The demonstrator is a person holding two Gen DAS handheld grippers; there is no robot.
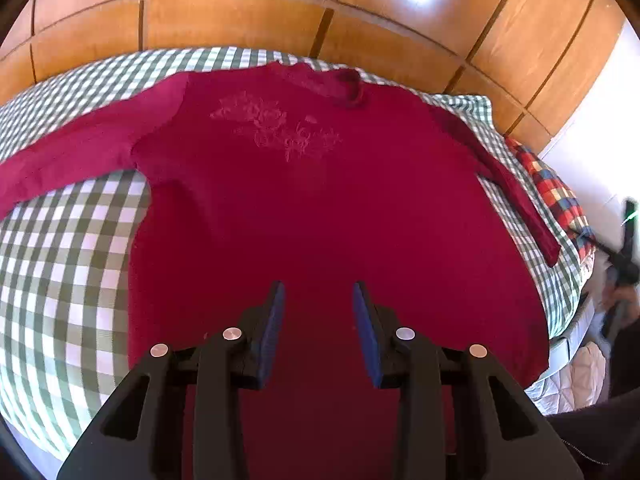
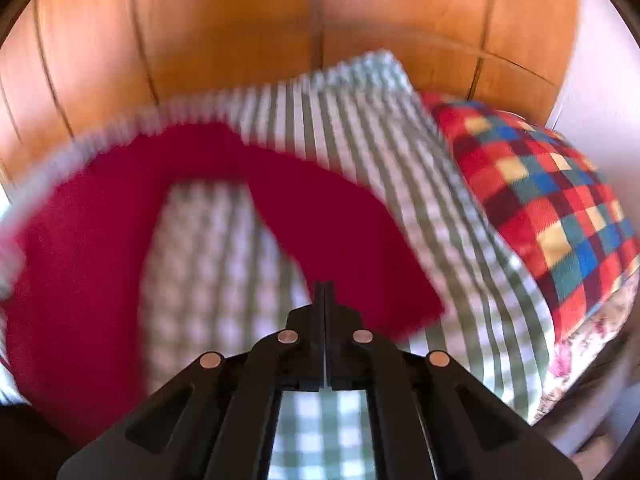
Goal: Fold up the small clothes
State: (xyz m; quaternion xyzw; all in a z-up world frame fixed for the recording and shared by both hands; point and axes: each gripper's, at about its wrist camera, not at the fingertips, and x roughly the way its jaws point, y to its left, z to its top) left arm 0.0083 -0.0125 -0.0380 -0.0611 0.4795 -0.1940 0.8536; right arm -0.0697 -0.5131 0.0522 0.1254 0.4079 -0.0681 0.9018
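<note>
**Right sleeve is the one to grab, and the right claw's closest**

The crimson sweater [image 1: 320, 208] lies flat, front up, on the green gingham bedspread [image 1: 68, 280]. Its right sleeve [image 2: 344, 240] runs diagonally away from the right gripper [image 2: 324, 292], cuff end nearest, just beside the tips. That claw's pressed together, pinching nothing. The left gripper [image 1: 319, 300] hangs spread over the sweater's hem end, empty.

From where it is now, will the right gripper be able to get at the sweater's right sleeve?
Probably yes. The sleeve lies flat on the checked bedcover just ahead of the right gripper, nothing over it. The gripper is shut and must open first.
</note>
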